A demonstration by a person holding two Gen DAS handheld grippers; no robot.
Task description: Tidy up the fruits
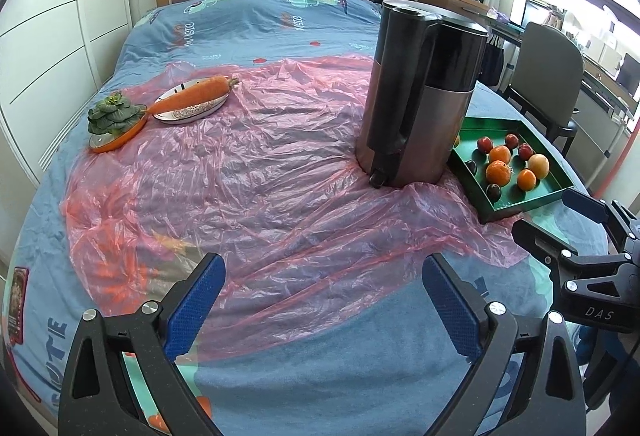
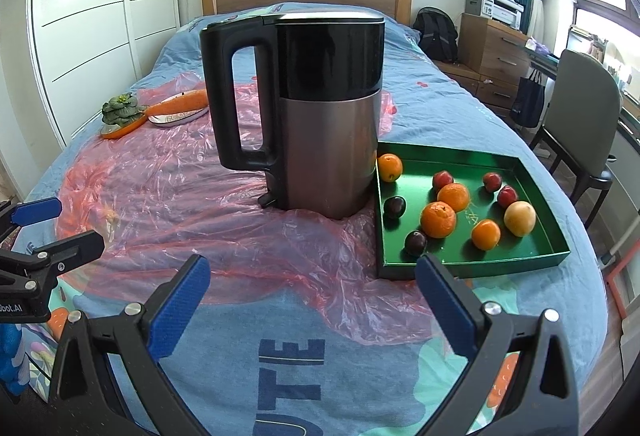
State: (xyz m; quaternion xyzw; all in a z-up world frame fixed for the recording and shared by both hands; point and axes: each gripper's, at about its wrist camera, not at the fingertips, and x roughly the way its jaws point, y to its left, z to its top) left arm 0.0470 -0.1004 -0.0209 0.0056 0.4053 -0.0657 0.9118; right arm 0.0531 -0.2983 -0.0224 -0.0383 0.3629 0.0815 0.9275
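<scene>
Two handheld tongs-style grippers hover above a bed, both angled downward toward the bedding. The left gripper (image 1: 322, 300) has its blue-padded jaws spread wide with nothing between them, only pink plastic sheet (image 1: 260, 171) and blue bedspread (image 1: 340, 376) below. The right gripper (image 2: 312, 300) is likewise wide open and empty. Each appears at the edge of the other's view.

Readable writing: "DAS" on the right gripper's body in the left view, "bot.AI" on the left gripper's body in the right view, and large letters "UTE" printed on the bedspread.

The fruit sits in a green tray (image 2: 472, 264) just beyond the right gripper's right fingertip, near but not touching it. The tray holds oranges, dark plums, red plums and one pale yellow fruit (image 2: 519, 218). A black and steel kettle (image 2: 320, 107) stands just left of the tray. Far left, a carrot (image 1: 192, 95) lies on a plate, beside a leafy green on an orange dish (image 1: 116, 141).
</scene>
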